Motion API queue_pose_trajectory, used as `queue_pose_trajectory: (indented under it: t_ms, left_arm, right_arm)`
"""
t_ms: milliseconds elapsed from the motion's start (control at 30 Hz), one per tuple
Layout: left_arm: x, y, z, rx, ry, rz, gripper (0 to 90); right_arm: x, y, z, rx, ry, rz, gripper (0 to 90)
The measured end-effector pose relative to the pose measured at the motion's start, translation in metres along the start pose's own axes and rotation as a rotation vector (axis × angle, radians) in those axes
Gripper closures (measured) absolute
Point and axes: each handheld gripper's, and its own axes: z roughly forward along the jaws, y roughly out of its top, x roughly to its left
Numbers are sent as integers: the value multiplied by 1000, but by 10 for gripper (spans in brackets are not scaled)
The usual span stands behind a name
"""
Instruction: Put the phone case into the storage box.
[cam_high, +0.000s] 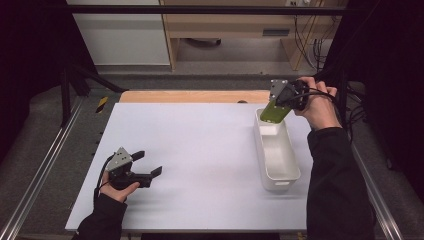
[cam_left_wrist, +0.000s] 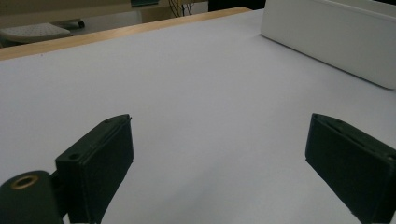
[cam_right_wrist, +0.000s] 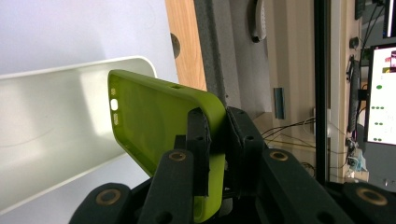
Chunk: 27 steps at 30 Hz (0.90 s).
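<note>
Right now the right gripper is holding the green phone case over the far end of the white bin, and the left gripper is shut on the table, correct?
Not quite: the left gripper is open, its jaws wide apart with nothing between them, as the left gripper view shows. The rest stands: the right gripper holds the green phone case over the far end of the white bin.

Overhead view above table (cam_high: 190, 150); both tong views close, sharing white bin (cam_high: 278, 150).

green phone case (cam_right_wrist: 154, 126) lower end hidden behind jaws, white bin (cam_left_wrist: 336, 37) cut off by frame edge
</note>
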Motion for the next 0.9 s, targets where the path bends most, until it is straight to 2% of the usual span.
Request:
queue_pose_trajectory:
  t_ms: [100, 267, 433, 533, 633, 900]
  left_arm:
    - [0, 0, 1, 3, 0, 2, 74]
    - [0, -1, 2, 15, 0, 7, 73]
    - [-1, -1, 3, 16, -2, 9, 73]
    - [-1, -1, 3, 19, -4, 10, 73]
    - [0, -2, 3, 19, -4, 10, 73]
    - [0, -2, 4, 23, -2, 10, 73]
  right_arm:
    - [1, 3, 10, 1, 7, -45, 802]
    - [4, 7, 18, 22, 12, -63, 802]
    - [7, 11, 32, 30, 28, -110, 801]
    - [8, 11, 36, 19, 37, -115, 801]
    - [10, 9, 45, 37, 52, -132, 801]
    - [12, 11, 62, 43, 70, -159, 801]
